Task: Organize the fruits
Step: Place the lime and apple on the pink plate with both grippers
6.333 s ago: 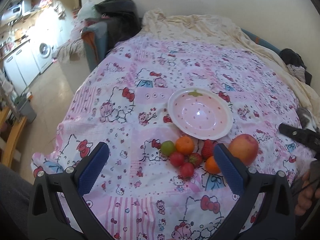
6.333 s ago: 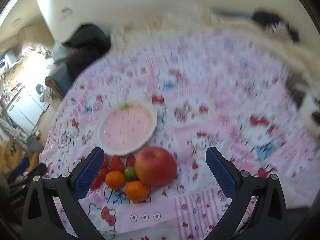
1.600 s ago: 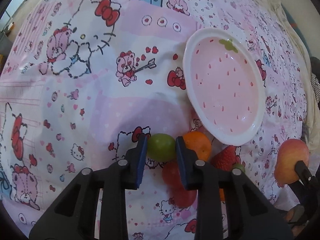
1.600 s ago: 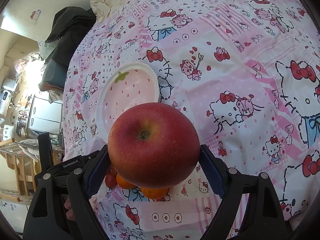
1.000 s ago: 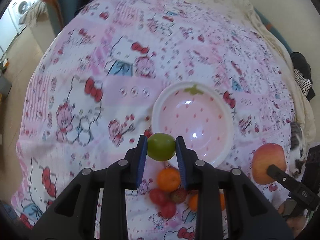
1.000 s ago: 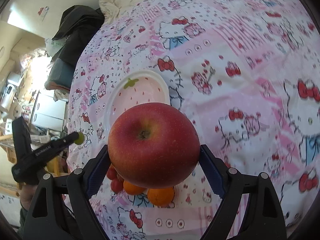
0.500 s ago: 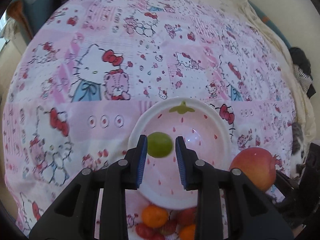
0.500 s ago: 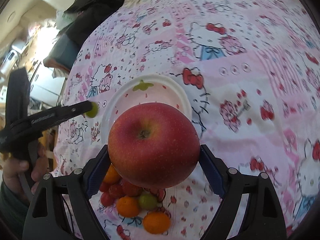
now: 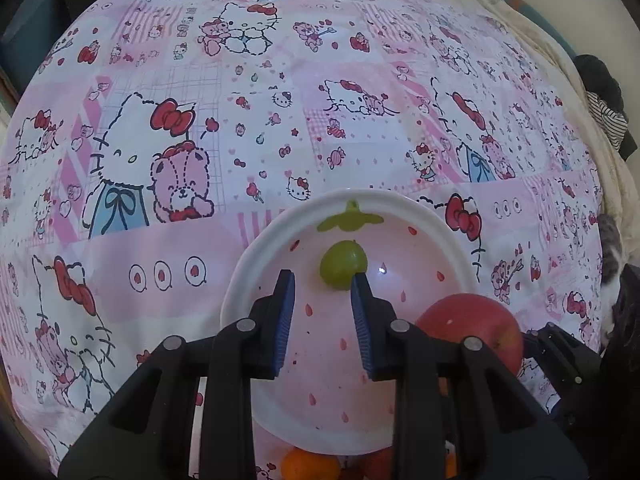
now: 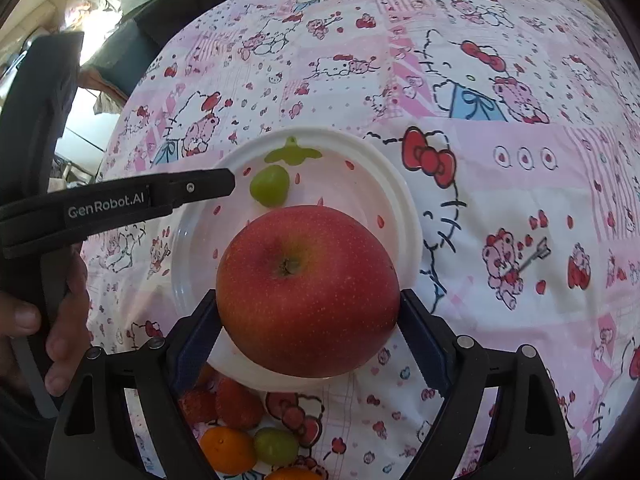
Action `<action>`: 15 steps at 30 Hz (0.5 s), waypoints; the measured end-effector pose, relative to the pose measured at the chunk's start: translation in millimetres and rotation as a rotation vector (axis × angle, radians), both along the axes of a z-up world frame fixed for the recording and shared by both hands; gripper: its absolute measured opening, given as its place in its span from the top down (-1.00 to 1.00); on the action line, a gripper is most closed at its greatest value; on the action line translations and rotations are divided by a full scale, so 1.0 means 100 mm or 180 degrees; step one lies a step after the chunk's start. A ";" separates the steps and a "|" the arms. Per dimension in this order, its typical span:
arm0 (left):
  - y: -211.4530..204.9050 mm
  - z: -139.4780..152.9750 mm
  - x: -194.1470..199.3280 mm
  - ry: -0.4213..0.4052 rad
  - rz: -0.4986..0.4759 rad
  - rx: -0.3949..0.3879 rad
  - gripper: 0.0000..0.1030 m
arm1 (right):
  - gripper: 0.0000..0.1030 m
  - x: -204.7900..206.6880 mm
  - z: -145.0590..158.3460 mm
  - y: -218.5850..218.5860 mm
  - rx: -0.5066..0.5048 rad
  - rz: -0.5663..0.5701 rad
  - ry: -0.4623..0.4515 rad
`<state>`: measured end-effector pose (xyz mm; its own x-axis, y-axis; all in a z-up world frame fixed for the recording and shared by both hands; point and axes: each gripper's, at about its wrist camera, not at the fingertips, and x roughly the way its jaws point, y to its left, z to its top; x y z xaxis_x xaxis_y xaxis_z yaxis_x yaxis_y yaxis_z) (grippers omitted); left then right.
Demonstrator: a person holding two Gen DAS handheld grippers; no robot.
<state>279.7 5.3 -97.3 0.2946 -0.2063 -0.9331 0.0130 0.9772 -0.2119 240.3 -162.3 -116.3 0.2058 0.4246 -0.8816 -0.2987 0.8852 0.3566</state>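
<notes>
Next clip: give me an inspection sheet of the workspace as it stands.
Surface: pink cartoon-print cloth, covering the whole top.
Job's things: plate holds one green fruit; apple held over the plate; strawberries, orange and second green fruit on the cloth beside the plate.
Clutter: dark clothes and a striped garment at the edges.
Grippers: left gripper narrowly apart, nothing between, green fruit just past its tips; right gripper clamps the apple.
Cables: nothing seen.
Surroundings: cream blanket along the far edge.
</notes>
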 end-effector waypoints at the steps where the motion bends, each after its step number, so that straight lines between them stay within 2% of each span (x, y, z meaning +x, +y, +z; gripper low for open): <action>1: 0.01 0.00 0.00 -0.0003 0.0015 -0.0006 0.51 | -0.71 0.00 -0.01 0.01 -0.0005 0.0005 0.0008; 9: 0.10 0.03 0.02 -0.0006 0.0114 -0.0105 0.51 | -0.72 -0.01 -0.06 0.06 -0.0102 0.0037 -0.0013; 12: 0.09 0.04 0.02 0.0007 0.0103 -0.0073 0.49 | -0.72 -0.01 -0.06 0.08 -0.0131 0.0061 -0.0043; 15: 0.12 0.06 0.02 -0.0015 0.0147 -0.0075 0.15 | -0.72 0.00 -0.07 0.09 -0.0162 0.0061 -0.0083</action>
